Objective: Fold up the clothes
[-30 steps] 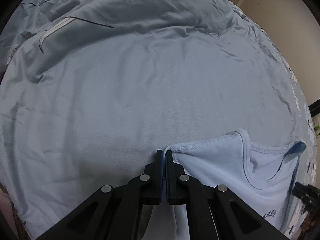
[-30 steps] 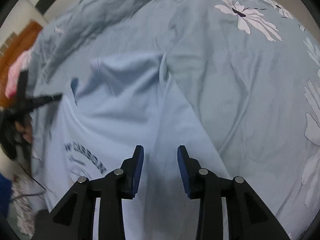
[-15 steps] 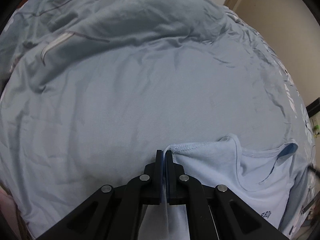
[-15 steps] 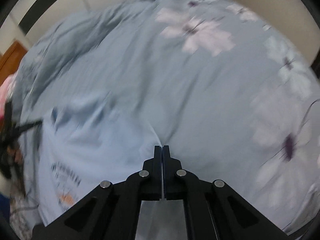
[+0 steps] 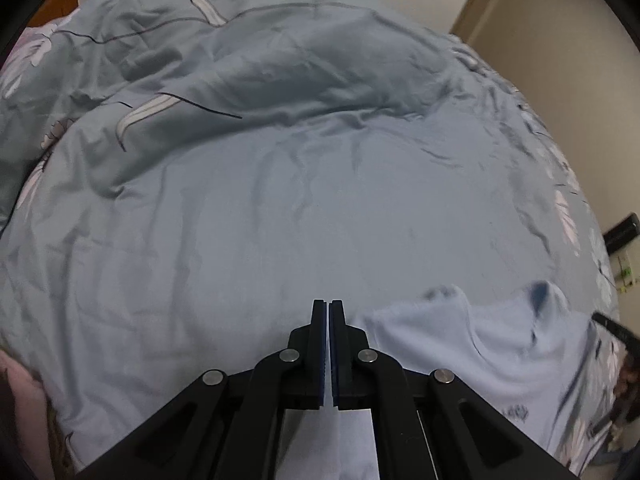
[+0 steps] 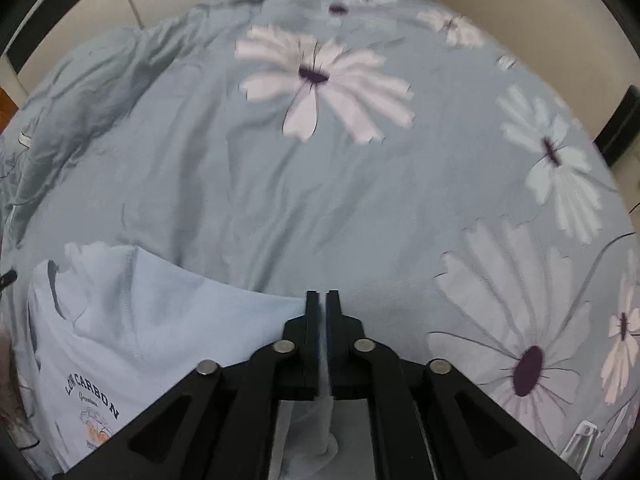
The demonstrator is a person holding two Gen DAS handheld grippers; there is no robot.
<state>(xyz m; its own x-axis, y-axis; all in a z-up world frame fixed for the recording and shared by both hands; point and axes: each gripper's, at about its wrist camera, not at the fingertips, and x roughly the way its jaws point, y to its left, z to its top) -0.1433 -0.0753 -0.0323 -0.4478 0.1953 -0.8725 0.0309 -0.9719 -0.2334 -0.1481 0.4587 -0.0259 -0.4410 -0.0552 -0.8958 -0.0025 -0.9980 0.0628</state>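
Shirt [image 6: 132,320]: pale blue, printed, lay on floral bedspread [image 6: 320,168]. Left gripper [image 5: 329,312]: jaws clamped on shirt edge. Right gripper [image 6: 321,304]: jaws, having just eased apart slightly, pinched shirt fabric.

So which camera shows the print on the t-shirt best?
The right wrist view: the t-shirt print reads "LOW CARBON" above a small picture. In the left wrist view the t-shirt shows only a blurred dark smudge.

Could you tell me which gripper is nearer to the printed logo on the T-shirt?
Right, though only by a little. The right gripper pinches the T-shirt with the logo down to its left; the left gripper grips the other side, the logo farther off to its right.
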